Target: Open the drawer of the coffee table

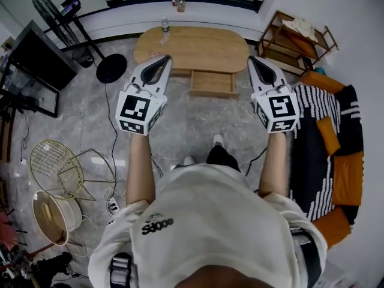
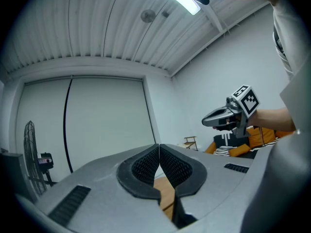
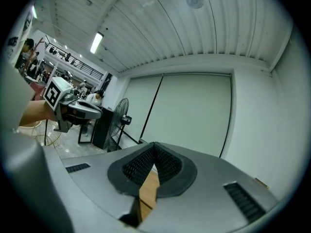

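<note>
Oval light-wood coffee table (image 1: 198, 44), upper centre. Its wooden drawer (image 1: 212, 83) juts from the near edge. Grey left gripper (image 1: 165, 58) and grey right gripper (image 1: 252, 59): both clenched, empty, flanking the drawer, apart from it. Black print on white shirt (image 1: 157, 225) not clearly legible. Grey marble floor (image 1: 192, 131) bare before the drawer.

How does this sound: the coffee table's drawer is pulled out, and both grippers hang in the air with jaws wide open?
One slip: the jaws are shut, not wide open; the left gripper and right gripper views show it. The drawer is pulled out, and both hang in the air.
</note>
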Motion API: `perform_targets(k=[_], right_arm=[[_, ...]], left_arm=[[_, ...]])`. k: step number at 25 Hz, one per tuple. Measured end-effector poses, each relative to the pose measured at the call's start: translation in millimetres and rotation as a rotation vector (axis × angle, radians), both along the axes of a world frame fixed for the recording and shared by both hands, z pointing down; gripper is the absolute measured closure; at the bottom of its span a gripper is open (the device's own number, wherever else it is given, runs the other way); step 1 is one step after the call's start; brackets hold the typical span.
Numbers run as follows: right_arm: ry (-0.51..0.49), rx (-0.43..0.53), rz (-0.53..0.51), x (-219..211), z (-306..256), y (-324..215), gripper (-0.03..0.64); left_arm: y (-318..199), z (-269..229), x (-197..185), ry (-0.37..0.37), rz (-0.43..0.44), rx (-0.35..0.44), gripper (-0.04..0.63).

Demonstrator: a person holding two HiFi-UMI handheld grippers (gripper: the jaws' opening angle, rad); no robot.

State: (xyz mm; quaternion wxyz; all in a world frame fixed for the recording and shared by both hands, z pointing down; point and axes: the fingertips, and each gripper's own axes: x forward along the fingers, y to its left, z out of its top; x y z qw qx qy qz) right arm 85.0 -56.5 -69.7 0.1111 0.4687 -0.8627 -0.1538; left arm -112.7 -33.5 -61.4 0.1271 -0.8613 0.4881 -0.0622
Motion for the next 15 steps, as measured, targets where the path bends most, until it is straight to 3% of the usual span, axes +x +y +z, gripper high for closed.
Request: perform_targets(k=[15], right_arm=[[-0.009, -0.023, 0.014, 4.8, 9.2, -7.6, 0.611]], left_arm=[[-9.5, 12.0, -5.1, 0.01, -0.015, -0.034, 0.575]])
